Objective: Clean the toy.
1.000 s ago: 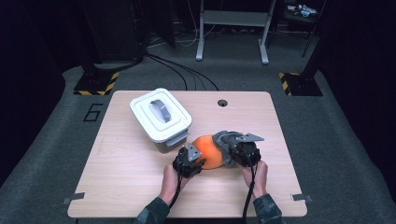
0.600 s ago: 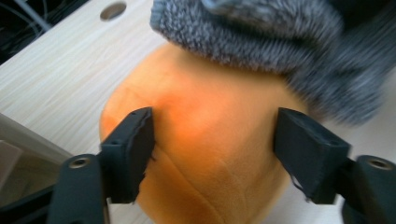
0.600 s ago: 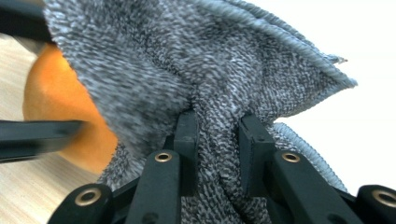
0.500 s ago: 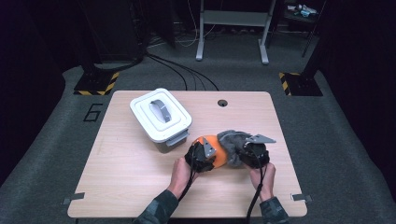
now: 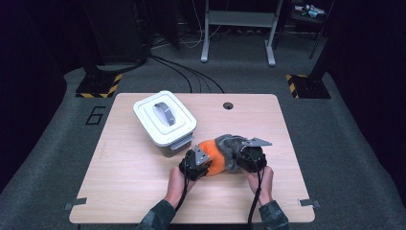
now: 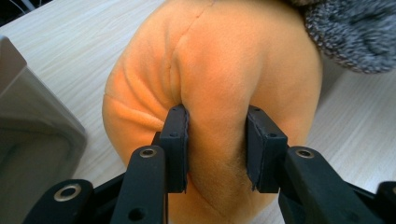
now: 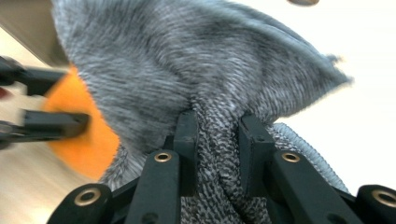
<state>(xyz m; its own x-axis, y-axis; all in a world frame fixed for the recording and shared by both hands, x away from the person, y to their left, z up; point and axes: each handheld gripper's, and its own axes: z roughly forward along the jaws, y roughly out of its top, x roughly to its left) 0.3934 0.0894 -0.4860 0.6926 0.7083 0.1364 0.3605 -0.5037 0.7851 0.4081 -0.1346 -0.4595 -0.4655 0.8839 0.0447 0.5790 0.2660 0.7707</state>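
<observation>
Left gripper (image 6: 215, 144), jaws just closing, pinches the orange plush (image 6: 219, 70); right gripper (image 7: 218, 149) clamps the grey knit cover (image 7: 196, 60). Both lie at five o'clock of the white bin (image 5: 165, 120).

In the right gripper view, the right gripper (image 7: 218, 140) has its two black jaws pinched on a bunched fold of grey knitted cloth (image 7: 196, 60), which rises between them and spreads wide above. A ribbed edge of the cloth curls down at the right. At the left, an orange plush toy (image 7: 88, 126) peeks out from under the cloth, with the left gripper (image 7: 70, 98) closed around it, blurred. Pale wooden table (image 7: 373, 116) lies behind.
</observation>
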